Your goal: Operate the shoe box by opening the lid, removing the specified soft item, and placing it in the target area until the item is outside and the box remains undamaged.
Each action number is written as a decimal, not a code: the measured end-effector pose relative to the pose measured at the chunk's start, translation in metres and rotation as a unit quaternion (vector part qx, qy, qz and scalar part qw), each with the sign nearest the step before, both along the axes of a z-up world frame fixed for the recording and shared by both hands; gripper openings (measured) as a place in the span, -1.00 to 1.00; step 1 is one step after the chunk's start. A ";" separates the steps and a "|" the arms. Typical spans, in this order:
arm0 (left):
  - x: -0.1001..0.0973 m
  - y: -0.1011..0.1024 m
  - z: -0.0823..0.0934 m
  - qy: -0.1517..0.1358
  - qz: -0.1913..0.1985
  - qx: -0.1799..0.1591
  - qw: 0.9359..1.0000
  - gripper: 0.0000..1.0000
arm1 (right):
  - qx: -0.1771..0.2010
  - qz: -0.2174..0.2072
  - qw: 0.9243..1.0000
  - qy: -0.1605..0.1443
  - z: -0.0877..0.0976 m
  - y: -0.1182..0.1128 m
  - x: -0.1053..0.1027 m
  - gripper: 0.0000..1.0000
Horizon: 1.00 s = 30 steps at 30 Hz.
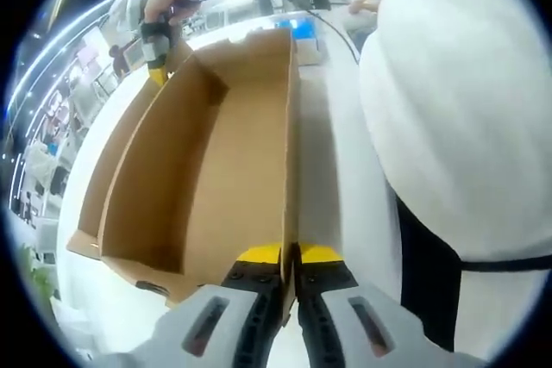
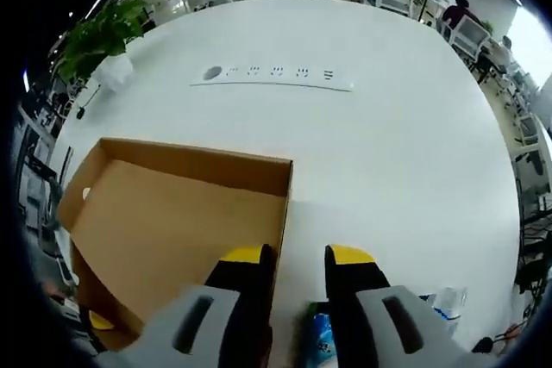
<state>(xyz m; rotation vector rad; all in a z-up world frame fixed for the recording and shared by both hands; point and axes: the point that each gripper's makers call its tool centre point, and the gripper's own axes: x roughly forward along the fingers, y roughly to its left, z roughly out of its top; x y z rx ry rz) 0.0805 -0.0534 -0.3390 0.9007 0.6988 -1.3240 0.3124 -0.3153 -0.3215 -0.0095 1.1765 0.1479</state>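
Note:
The brown cardboard shoe box (image 1: 216,161) lies open on a white table, and its inside looks bare. My left gripper (image 1: 290,256) is shut on the thin edge of one upright cardboard panel (image 1: 291,127). At the box's far corner a hand holds my right gripper (image 1: 159,66) against the rim. In the right gripper view the box (image 2: 164,221) sits at the left. My right gripper (image 2: 297,256) is open, its jaws on either side of the box wall (image 2: 285,196). A blue-green packet (image 2: 321,338) shows low between them.
A person in a white top (image 1: 457,109) stands close on the right of the box. On the white table (image 2: 397,144) beyond lies a long white power strip (image 2: 272,75). A potted plant (image 2: 99,36) stands at the table's edge. Another small packet (image 2: 448,303) lies to the right.

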 end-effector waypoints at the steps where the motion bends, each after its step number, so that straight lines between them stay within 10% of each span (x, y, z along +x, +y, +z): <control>1: 0.000 0.000 0.000 0.000 0.000 0.000 1.000 -0.93 | 0.012 -0.009 1.000 0.002 0.000 0.002 0.000 -0.63; 15: -0.001 0.000 0.001 -0.002 -0.001 0.002 1.000 -0.93 | 0.044 -0.015 0.999 -0.002 -0.001 0.010 0.004 -0.95; 18: -0.001 0.000 0.001 -0.002 -0.001 0.001 1.000 -0.93 | -0.010 0.019 1.000 -0.012 -0.002 0.002 0.007 -0.77; 30: -0.001 0.000 0.000 0.000 -0.005 0.001 1.000 -0.93 | 0.084 -0.082 0.993 0.005 -0.006 0.005 0.006 -0.97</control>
